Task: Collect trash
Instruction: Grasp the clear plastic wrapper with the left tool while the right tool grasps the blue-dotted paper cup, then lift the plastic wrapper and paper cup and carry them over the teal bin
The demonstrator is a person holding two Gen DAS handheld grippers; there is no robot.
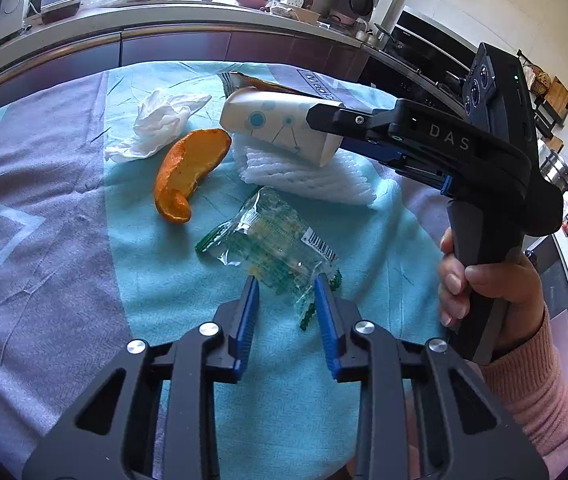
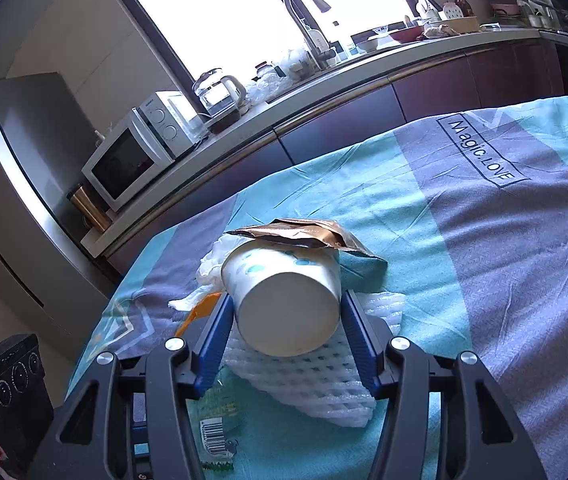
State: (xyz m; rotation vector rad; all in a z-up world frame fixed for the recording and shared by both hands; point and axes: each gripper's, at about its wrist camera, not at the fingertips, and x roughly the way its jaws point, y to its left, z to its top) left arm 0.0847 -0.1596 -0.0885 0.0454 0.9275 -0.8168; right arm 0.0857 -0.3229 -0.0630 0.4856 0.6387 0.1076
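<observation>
Trash lies on a teal and grey cloth (image 1: 64,208). A white paper cup (image 1: 276,126) lies on its side on white foam netting (image 1: 323,178). My right gripper (image 2: 285,300) is open with its jaws on either side of the cup's base (image 2: 287,312); it also shows in the left wrist view (image 1: 323,118). My left gripper (image 1: 287,284) is open, its blue fingertips at the near end of a clear green wrapper (image 1: 272,248). An orange peel (image 1: 188,172) and a crumpled white tissue (image 1: 160,124) lie to the left. A brown foil packet (image 2: 303,232) lies behind the cup.
A kitchen counter (image 2: 323,76) runs behind the table, with a microwave (image 2: 128,160), a glass kettle (image 2: 220,94) and a sink tap (image 2: 303,12). The cloth's right half (image 2: 523,260) carries a "Magic.LOVE" print. A hand (image 1: 479,292) holds the right gripper's handle.
</observation>
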